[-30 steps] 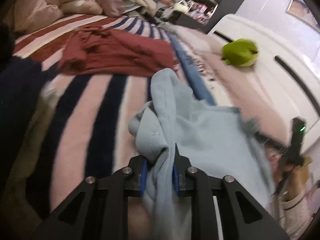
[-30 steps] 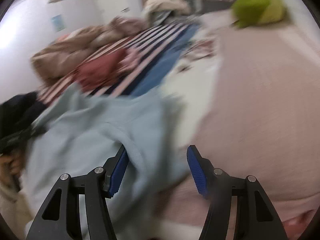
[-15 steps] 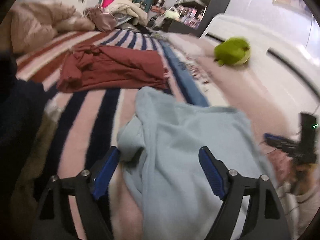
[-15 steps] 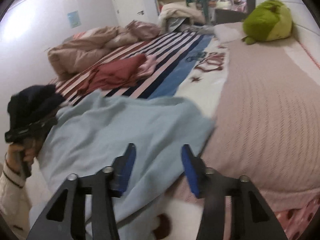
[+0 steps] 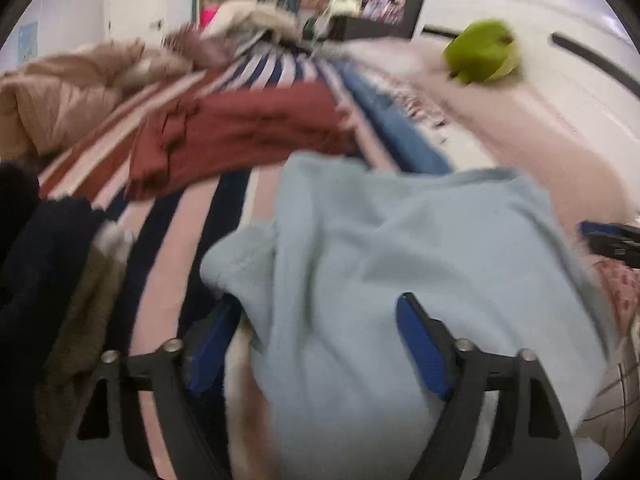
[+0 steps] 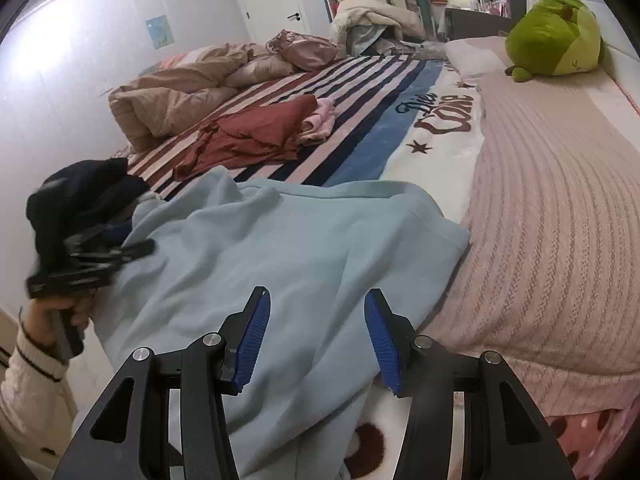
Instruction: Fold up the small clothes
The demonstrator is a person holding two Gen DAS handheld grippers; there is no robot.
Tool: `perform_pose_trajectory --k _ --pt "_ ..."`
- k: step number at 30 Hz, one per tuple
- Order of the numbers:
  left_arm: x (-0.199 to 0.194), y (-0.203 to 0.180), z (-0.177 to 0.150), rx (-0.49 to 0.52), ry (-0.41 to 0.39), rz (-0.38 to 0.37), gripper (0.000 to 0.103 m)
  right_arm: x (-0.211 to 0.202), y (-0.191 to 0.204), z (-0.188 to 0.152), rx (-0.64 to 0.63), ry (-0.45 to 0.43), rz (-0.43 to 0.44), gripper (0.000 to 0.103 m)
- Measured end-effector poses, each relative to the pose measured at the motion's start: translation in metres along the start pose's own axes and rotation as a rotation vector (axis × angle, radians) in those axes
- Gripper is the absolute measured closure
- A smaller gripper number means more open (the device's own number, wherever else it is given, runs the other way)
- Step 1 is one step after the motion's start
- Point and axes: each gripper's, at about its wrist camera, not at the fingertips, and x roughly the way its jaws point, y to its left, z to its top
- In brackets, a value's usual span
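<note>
A light blue fleece garment (image 6: 280, 248) lies spread on the near edge of the bed, its lower part hanging over the edge; it also fills the left wrist view (image 5: 380, 248). My left gripper (image 5: 316, 340) is open, its blue pads either side of the garment's left portion, holding nothing. It shows in the right wrist view (image 6: 88, 264) at the garment's left edge. My right gripper (image 6: 316, 340) is open above the garment's near right part. A crumpled dark red garment (image 6: 256, 136) lies farther back on the striped blanket (image 6: 360, 92).
A pink knit blanket (image 6: 552, 216) covers the bed's right side, with a green plush toy (image 6: 556, 36) at its far end. A beige duvet (image 6: 180, 92) is heaped at back left. A dark navy clothes pile (image 5: 36, 248) sits at left.
My left gripper opened and let go of the blue garment, then pulled back. The garment settled flatter on the bed. My right gripper stayed open and drew back a little.
</note>
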Motion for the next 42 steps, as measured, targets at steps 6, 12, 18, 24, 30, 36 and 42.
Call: perform_pose_trajectory --k 6,12,18,24,30,36,42 --pt "0.008 0.000 -0.005 -0.009 0.008 -0.044 0.073 0.002 0.002 -0.001 -0.015 0.019 -0.012 0.058" --pt "-0.004 -0.003 -0.008 -0.020 -0.007 -0.105 0.091 0.005 -0.001 0.000 0.001 0.025 -0.008 0.058" --pt "-0.020 0.030 -0.013 -0.185 -0.037 -0.280 0.085 0.002 -0.001 -0.003 0.012 0.023 0.011 0.058" --pt "-0.037 0.037 -0.034 -0.211 -0.016 -0.272 0.030 -0.006 -0.002 -0.020 0.031 0.048 0.017 0.056" --pt "-0.066 0.041 -0.060 -0.235 -0.023 -0.298 0.021 -0.032 0.001 -0.045 0.067 0.037 0.026 0.047" --pt "-0.078 0.038 -0.092 -0.294 0.007 -0.352 0.021 -0.047 0.010 -0.075 0.113 0.041 0.029 0.043" --pt "-0.082 0.038 -0.116 -0.366 0.028 -0.464 0.017 -0.058 0.016 -0.100 0.143 0.023 0.051 0.036"
